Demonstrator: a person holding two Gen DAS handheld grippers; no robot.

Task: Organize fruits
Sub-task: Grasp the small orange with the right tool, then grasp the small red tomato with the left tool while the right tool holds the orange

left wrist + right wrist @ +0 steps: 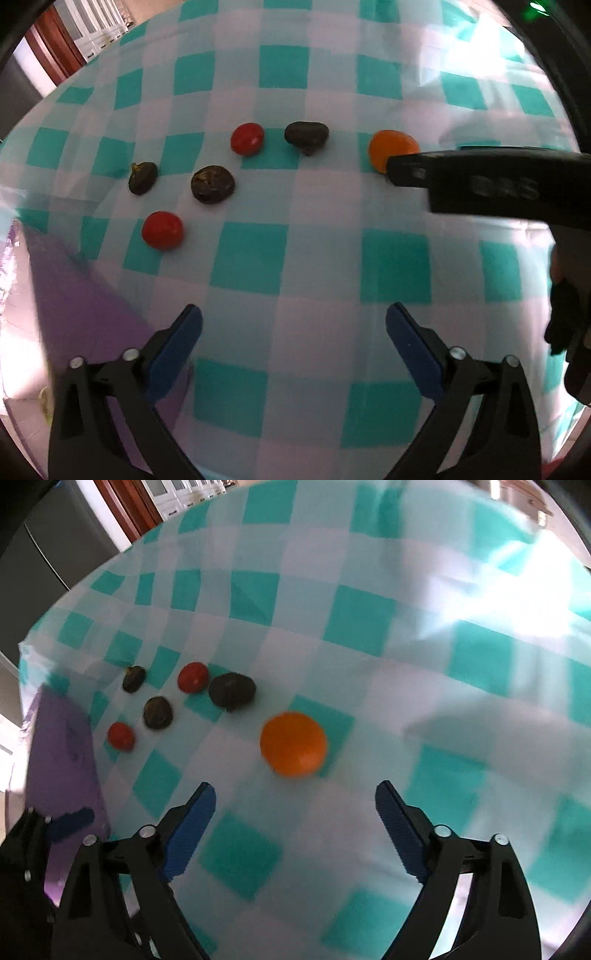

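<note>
Teal/white checked tablecloth [280, 266] w/ purple mat [62, 760] at its left edge; wooden door frame [125, 509] behind.

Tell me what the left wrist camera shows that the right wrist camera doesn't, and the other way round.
Only the left wrist view shows the right tool from the side, its tip covering part of the orange fruit. Only the right wrist view shows that fruit whole, ahead of its open tool, plus the left tool at the frame's edge. Both show two red fruits, three dark ones and the checked cloth.
</note>
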